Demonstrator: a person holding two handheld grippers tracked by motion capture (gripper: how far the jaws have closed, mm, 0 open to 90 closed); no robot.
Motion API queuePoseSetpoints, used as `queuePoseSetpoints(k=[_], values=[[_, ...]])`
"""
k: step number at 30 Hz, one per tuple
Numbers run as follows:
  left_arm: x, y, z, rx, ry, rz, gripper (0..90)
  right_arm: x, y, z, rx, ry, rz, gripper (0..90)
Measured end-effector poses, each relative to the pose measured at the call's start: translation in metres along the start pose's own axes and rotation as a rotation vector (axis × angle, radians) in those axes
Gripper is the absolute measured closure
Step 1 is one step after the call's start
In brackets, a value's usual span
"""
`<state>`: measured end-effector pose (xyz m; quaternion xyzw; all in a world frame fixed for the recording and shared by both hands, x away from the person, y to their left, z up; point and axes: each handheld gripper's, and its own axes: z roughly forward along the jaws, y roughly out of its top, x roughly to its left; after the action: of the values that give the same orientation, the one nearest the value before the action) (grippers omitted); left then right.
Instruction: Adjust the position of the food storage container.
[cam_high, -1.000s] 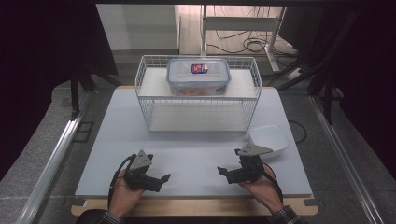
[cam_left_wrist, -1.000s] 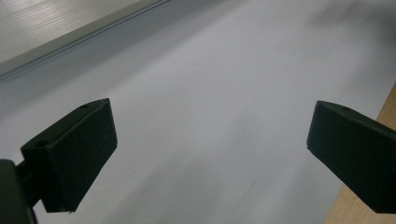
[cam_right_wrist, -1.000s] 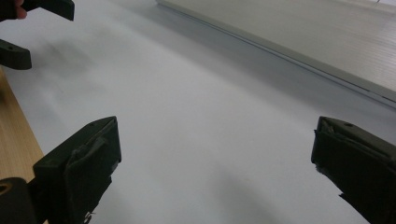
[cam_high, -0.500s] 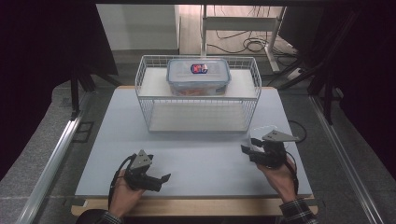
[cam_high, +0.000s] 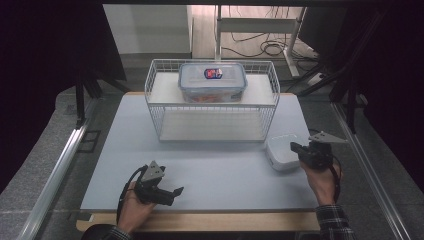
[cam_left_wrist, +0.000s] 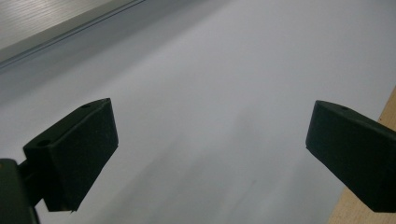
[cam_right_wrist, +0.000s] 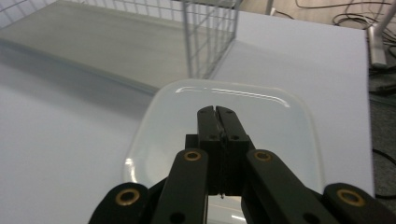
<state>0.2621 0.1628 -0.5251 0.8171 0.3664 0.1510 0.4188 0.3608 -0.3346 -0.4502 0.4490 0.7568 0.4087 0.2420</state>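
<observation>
High view: white container (cam_high: 282, 152) lay on the table (cam_high: 215, 170), just off the wire rack's (cam_high: 212, 102) front right corner, upside down by the look of it, flat base up.
Container axis: long axis ran roughly from the rack corner toward the table's near right edge, pointing at the right gripper (cam_high: 296, 148).
Container material: translucent white plastic, rounded rectangle, glossy; in the right gripper view (cam_right_wrist: 280, 140) light glinted along its far edge.
Rack: white wire mesh, box-shaped, with a pale shelf board on top and one below.
On rack: clear lidded food box (cam_high: 212, 81), rounded rectangle, red-and-blue label on the lid.
Right gripper jaws: just closed, pads together (cam_right_wrist: 217, 116) over the container's flat top; whether anything thin was pinched, can't tell.
Right hand pose: right of the container, forearm in from the near edge, gripper aimed left at the container.
Left gripper (cam_high: 175, 192): well in front of the rack, near the table's front edge, resting low, aimed right.
Left jaws: wide apart (cam_left_wrist: 210, 154), nothing between, just matte grey-white tabletop.
</observation>
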Motion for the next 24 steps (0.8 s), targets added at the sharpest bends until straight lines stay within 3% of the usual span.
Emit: queuePoseSetpoints(k=[15, 24], values=[[-0.001, 0.001, 0.003, 0.005, 0.005, 0.006, 2.3, -0.034, -0.001, 0.007, 0.012, -0.138, 0.025, 89.5], [-0.001, 0.001, 0.004, 0.007, 0.012, 0.009, 2.4, -0.054, -0.006, 0.021, 0.066, -0.155, 0.051, 89.2]])
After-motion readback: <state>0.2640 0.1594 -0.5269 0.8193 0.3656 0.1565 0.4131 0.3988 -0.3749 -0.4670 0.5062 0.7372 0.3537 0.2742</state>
